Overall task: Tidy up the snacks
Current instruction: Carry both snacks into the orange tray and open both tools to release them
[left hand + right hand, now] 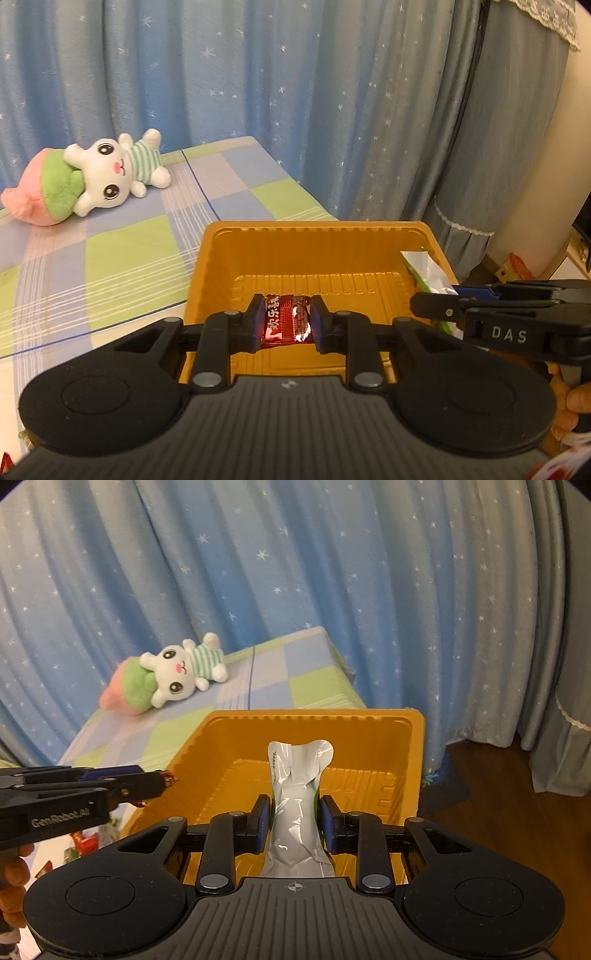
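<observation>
The left gripper (287,322) is holding its jaws narrowly apart, clamped on a small red foil-wrapped snack packet with white lettering (286,320), and is carrying it above the near part of a rectangular orange plastic tray with ribbed walls (314,243). The right gripper (293,818) is pinching a long silvery-white snack pouch with green edges (297,794) between its blue pads, the jaws closed in on the pouch's narrowed middle while its crimped top is sticking up over the tray's floor. The tray is sitting on a bed covered by a blue, green and lilac checked sheet (122,258), near its corner, with a white plush bunny in a green striped shirt (110,173) lying well apart by a blue star-printed curtain (258,92). The left wrist view is showing the right gripper side-on at the tray's right rim, with fingers (576,400) wrapped around its handle. The right wrist view is showing a dark wooden floor (498,812) beyond the tray and more red wrapped snacks (86,845) lying below the left gripper.
</observation>
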A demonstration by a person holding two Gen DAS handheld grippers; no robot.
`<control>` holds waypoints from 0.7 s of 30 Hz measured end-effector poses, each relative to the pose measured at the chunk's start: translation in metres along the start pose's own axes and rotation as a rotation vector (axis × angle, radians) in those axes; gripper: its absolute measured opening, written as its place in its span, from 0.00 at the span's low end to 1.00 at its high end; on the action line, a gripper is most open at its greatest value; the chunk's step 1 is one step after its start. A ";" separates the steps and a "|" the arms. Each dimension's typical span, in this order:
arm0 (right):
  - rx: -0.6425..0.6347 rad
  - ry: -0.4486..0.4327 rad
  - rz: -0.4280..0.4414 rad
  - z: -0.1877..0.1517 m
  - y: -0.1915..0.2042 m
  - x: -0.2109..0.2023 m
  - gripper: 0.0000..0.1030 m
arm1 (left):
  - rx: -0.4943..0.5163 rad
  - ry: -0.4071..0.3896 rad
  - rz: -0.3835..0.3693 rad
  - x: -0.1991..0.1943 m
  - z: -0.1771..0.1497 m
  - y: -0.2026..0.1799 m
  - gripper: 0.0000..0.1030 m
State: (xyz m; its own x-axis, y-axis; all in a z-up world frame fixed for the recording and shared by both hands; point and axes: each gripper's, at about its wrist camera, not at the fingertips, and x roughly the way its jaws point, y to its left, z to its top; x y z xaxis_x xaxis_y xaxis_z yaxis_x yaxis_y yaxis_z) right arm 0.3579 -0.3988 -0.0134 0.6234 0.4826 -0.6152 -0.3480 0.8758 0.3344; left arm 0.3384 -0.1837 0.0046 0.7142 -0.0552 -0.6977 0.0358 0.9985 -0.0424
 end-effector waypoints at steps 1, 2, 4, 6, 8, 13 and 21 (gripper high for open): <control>0.001 0.002 -0.003 0.001 -0.001 0.003 0.29 | 0.002 0.006 0.002 0.006 0.001 -0.001 0.23; 0.001 0.003 -0.006 0.002 -0.002 0.005 0.29 | 0.003 0.015 0.005 0.011 0.002 -0.003 0.23; 0.007 0.009 -0.009 0.004 -0.005 0.011 0.29 | 0.005 0.033 0.010 0.021 0.002 -0.006 0.23; 0.018 0.015 -0.012 0.006 -0.008 0.017 0.29 | 0.010 0.045 0.012 0.028 0.002 -0.008 0.23; 0.023 0.023 -0.014 0.007 -0.010 0.023 0.29 | 0.014 0.058 0.015 0.037 0.001 -0.010 0.23; 0.031 0.043 -0.020 0.007 -0.014 0.031 0.29 | 0.007 0.092 0.022 0.057 -0.001 -0.009 0.23; 0.043 0.057 -0.022 0.009 -0.020 0.038 0.29 | -0.016 0.110 0.020 0.067 -0.001 -0.002 0.24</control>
State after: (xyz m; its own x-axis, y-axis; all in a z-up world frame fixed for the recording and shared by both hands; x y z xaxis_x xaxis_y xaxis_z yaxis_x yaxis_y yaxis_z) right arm 0.3950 -0.3974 -0.0370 0.5891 0.4635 -0.6620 -0.3038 0.8861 0.3501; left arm 0.3857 -0.1896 -0.0424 0.6340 -0.0366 -0.7725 0.0103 0.9992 -0.0389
